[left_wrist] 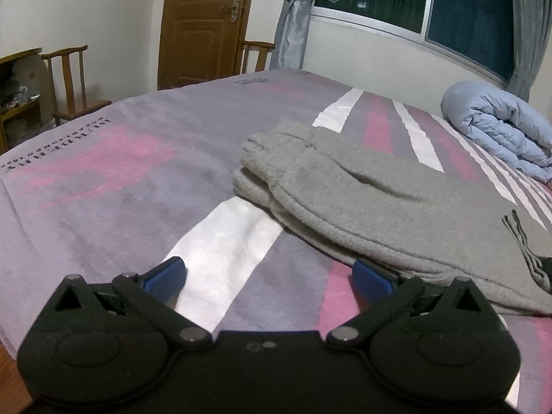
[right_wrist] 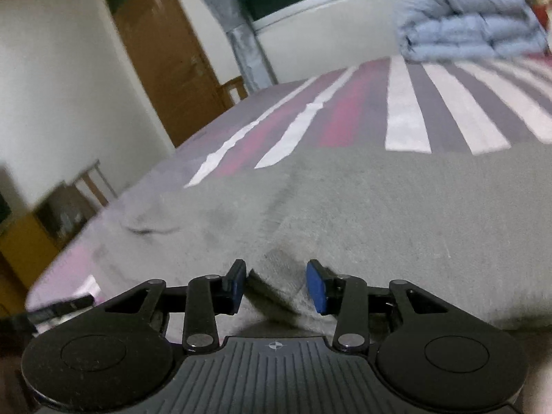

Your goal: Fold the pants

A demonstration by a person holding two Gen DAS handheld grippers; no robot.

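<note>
Grey fleece pants [left_wrist: 379, 200] lie folded in layers on the bed, with the cuffs stacked at the far left end and a dark drawstring [left_wrist: 517, 238] at the right. My left gripper [left_wrist: 270, 274] is open wide just off the pants' near edge. Only bedsheet lies between its blue pads, and the right pad [left_wrist: 371, 276] is close to the hem. My right gripper [right_wrist: 277, 284] sits low on the pants [right_wrist: 379, 214]. Its jaws stand partly apart, and a raised ridge of the grey fabric lies between the pads without being clamped.
The bed carries a purple, pink and white striped sheet [left_wrist: 138, 179]. A rolled light-blue quilt [left_wrist: 500, 131] lies at the far right by the window. Wooden chairs [left_wrist: 69, 82] and a brown door [left_wrist: 203, 24] stand beyond the bed's far edge.
</note>
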